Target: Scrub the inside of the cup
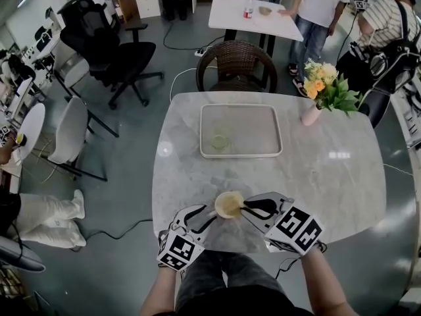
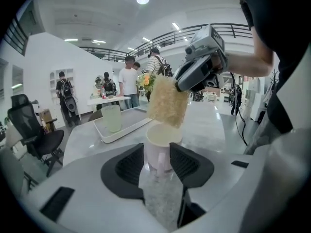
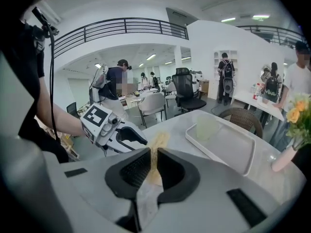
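A white cup stands near the front edge of the marble table. It sits between the jaws of my left gripper, which are spread open on either side of it. A yellow sponge hangs over the cup's mouth, its lower end at the rim. My right gripper is shut on the sponge from the right. In the head view the sponge hides the cup's inside, and my left gripper is just left of it.
A white tray in the table's middle holds a clear glass. A pink vase of flowers stands at the right rear. A wicker chair is behind the table, and people stand further back.
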